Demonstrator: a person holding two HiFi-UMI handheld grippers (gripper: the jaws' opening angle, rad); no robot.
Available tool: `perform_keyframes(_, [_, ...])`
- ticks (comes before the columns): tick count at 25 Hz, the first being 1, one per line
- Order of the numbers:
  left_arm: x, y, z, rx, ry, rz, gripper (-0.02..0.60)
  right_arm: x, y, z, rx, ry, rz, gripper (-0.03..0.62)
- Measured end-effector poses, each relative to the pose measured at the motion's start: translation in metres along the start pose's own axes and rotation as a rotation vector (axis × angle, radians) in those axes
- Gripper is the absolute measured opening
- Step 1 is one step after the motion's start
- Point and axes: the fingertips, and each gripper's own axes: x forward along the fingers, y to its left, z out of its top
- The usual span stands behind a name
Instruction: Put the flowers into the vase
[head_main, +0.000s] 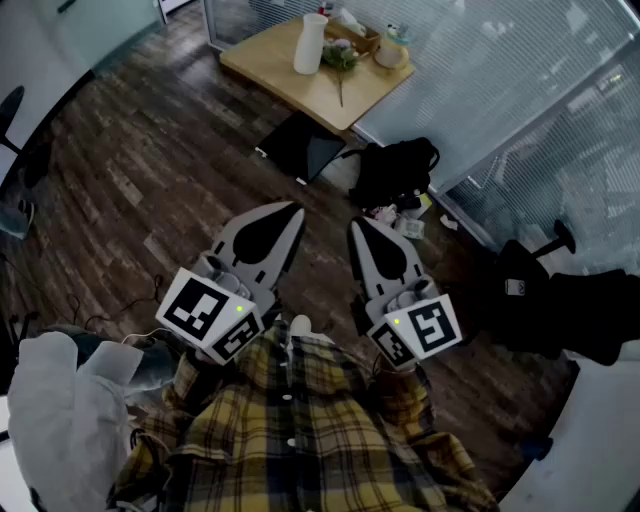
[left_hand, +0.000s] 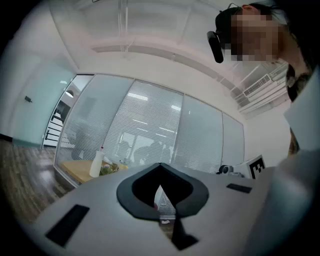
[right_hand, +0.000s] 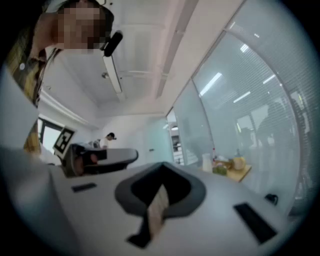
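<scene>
A white vase (head_main: 310, 43) stands far off on a small wooden table (head_main: 290, 75), with a bunch of green flowers (head_main: 340, 55) lying beside it. Both grippers are held close to my chest, well short of the table and pointing toward it. My left gripper (head_main: 295, 208) is shut and empty, and so is my right gripper (head_main: 355, 222). In the left gripper view the jaws meet at a point (left_hand: 160, 164), with the vase (left_hand: 96, 165) small in the distance. In the right gripper view the shut jaws (right_hand: 162, 164) face the vase (right_hand: 206, 162) and flowers (right_hand: 220, 170).
A black bag (head_main: 395, 170) and a dark flat board (head_main: 300, 147) lie on the wooden floor between me and the table. Glass walls with blinds run along the right. A black chair (head_main: 560, 300) stands at the right. A round yellowish object (head_main: 392, 55) sits on the table.
</scene>
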Motion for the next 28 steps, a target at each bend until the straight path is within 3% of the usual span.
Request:
perform_keyframes(14, [0.0,-0.003,-0.011,-0.018,-0.011,0.016,0.009,-0.009,-0.002,-0.002,0.038,-0.014,0.031,0.012])
perform_keyframes(23, [-0.014,0.007,-0.017,-0.029,-0.013,0.102,0.009,-0.011,-0.011,-0.012,0.088,-0.002,0.072,0.012])
perform_keyframes(28, [-0.005,0.029,-0.014,-0.019,-0.005,0.112,0.009,0.013,-0.019,-0.014,0.095,0.005,0.081,0.012])
